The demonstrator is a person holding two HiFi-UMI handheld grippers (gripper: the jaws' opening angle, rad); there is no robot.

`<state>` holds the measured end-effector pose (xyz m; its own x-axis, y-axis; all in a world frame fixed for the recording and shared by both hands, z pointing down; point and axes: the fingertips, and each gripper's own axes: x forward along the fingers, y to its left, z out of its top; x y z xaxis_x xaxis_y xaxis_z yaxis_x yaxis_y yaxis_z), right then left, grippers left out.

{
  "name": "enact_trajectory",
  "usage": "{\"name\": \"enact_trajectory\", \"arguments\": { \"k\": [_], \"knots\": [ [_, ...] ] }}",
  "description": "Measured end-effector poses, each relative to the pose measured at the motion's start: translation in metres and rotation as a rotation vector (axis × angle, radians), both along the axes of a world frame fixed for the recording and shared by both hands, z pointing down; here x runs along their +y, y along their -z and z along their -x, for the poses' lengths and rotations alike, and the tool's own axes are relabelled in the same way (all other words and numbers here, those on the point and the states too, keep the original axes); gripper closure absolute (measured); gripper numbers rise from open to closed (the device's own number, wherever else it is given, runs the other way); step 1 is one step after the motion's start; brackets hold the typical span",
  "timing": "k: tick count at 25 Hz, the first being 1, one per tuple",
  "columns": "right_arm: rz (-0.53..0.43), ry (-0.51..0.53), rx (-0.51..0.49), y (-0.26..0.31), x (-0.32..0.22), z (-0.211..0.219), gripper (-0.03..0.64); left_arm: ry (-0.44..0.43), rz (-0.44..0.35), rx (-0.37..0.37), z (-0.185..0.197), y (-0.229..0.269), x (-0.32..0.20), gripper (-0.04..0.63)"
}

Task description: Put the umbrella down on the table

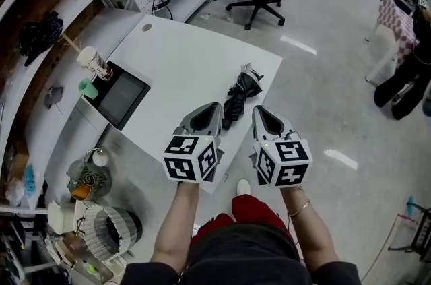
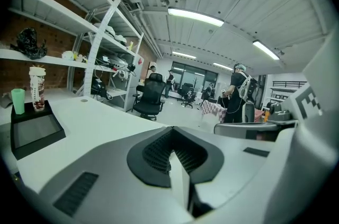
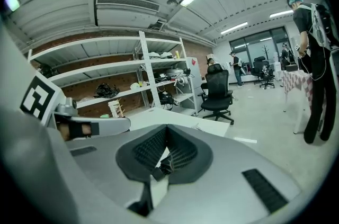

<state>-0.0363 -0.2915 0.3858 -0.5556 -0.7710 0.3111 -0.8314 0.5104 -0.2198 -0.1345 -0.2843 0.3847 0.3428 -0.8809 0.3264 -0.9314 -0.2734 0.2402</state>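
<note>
umbrella (image 1: 239,96): likely light, floppy bundle, 12 o'clock of grippers; take mid-bundle
left gripper (image 1: 217,108): clenched, empty
right gripper (image 1: 258,110): clenched, empty

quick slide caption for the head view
Folded black fabric umbrella lying on the white table, with the left tool and right tool shut and empty near it.
</note>
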Motion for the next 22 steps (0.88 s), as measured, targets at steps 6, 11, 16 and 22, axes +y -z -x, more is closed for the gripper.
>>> {"name": "enact_trajectory", "arguments": {
  "k": [6, 11, 16, 22],
  "knots": [
    [-0.032, 0.036, -0.025, 0.018, 0.015, 0.010, 0.598, 0.008, -0.053, -0.010, 0.008, 0.018, 0.021, 0.583],
    [-0.059, 0.061, -0.036, 0.032, 0.030, 0.016, 0.598, 0.024, -0.109, -0.030, 0.017, 0.036, 0.042, 0.583],
    [-0.097, 0.082, -0.045, 0.046, 0.046, 0.020, 0.598, 0.033, -0.137, -0.034, 0.027, 0.045, 0.064, 0.583],
    [-0.114, 0.096, -0.052, 0.051, 0.062, 0.022, 0.598, 0.062, -0.148, -0.024, 0.035, 0.048, 0.087, 0.583]
  ]
}}
